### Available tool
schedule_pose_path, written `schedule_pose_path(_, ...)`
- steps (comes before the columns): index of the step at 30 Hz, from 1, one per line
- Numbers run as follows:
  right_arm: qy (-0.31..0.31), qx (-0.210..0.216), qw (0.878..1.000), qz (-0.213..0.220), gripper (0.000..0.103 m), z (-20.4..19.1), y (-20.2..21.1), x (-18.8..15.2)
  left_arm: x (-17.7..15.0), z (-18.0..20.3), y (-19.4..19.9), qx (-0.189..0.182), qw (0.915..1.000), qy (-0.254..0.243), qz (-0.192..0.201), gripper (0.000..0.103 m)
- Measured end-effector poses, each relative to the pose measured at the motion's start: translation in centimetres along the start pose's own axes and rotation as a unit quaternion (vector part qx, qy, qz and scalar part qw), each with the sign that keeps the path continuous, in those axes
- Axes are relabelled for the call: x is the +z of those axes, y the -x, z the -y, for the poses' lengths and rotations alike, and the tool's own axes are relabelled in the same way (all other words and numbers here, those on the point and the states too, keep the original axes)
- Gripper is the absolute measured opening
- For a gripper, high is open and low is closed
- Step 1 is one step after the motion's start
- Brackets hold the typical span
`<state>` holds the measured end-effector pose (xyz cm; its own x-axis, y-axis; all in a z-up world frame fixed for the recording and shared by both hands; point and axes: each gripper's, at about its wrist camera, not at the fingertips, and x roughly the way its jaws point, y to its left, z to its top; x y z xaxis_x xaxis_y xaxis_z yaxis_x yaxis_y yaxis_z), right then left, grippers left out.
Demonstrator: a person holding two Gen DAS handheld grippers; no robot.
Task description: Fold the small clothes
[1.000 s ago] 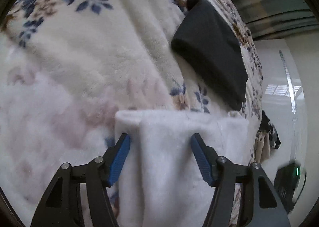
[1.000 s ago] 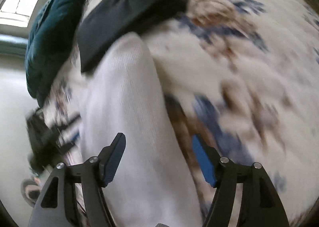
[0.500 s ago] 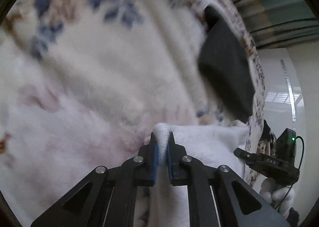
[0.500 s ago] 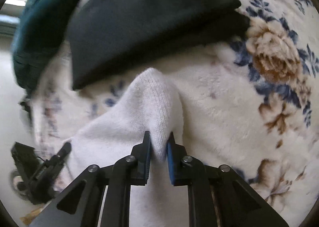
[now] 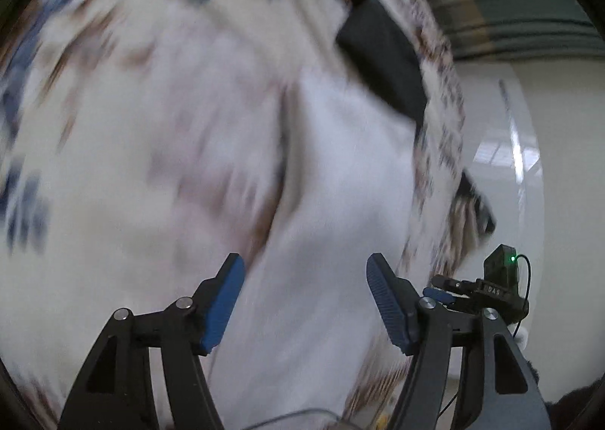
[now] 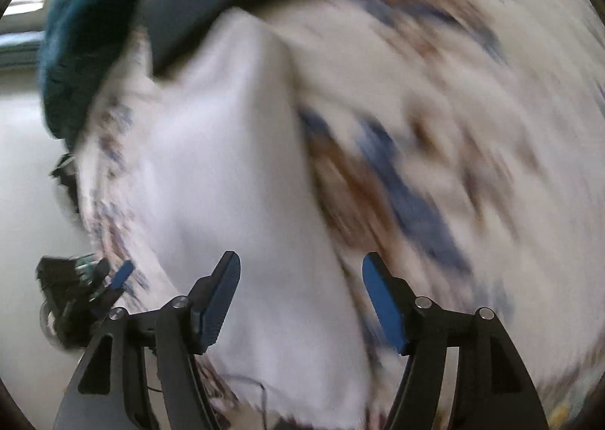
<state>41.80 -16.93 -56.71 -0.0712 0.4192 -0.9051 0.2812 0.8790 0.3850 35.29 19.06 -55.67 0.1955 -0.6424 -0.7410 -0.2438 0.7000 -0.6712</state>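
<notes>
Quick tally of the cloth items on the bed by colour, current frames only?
White: 1, the white fluffy knit garment in front of both open hand-held grippers.
Dark grey: 1, the dark grey folded cloth beyond it.
Teal: 1, the teal plush bundle at the bed's edge.
Floral: 1, the cream floral fleece blanket underneath.
Total: 4

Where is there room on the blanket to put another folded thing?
The big free patch is the flowered blanket left of the white cloth in the left view. It is crowded on the far right edge, where the dark folded cloth touches the white one. Both tools, left and right, are open above the white cloth.
</notes>
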Motion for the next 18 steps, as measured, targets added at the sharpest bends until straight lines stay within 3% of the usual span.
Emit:
schedule_pose_path(4, -0.055, 0.002, 0.997, -0.058, 0.069, 5.0, -2.4, -8.1, -6.5, -2.5, -1.8, 0.026, 0.9975, 0.009, -0.066, 0.065)
schedule_pose_path(5, -0.064, 0.01, 0.995, -0.073, 0.074, 6.1, -3.8, -10.1, -7.6, -3.1, -2.6, 0.031, 0.9964, 0.007, -0.078, 0.065)
schedule_pose_path(6, -0.069, 0.013, 0.994, -0.085, 0.081, 6.9, -5.2, -11.6, -8.7, -3.7, -3.5, 0.037, 0.9952, 0.005, -0.091, 0.065)
schedule_pose_path(9, -0.053, 0.029, 0.993, -0.1, 0.081, 7.7, -9.5, -15.0, -11.2, -5.2, -6.6, 0.047, 0.9912, -0.008, -0.123, 0.065)
schedule_pose_path(14, -0.025, 0.058, 0.99, -0.126, 0.085, 7.8, -15.6, -18.4, -14.1, -5.0, -7.9, 0.01, 0.9915, -0.028, -0.126, 0.066)
schedule_pose_path(18, -0.025, 0.109, 0.986, -0.126, 0.088, 7.0, -16.5, -19.4, -15.0, -4.8, -7.8, -0.036, 0.9911, -0.004, -0.128, 0.059)
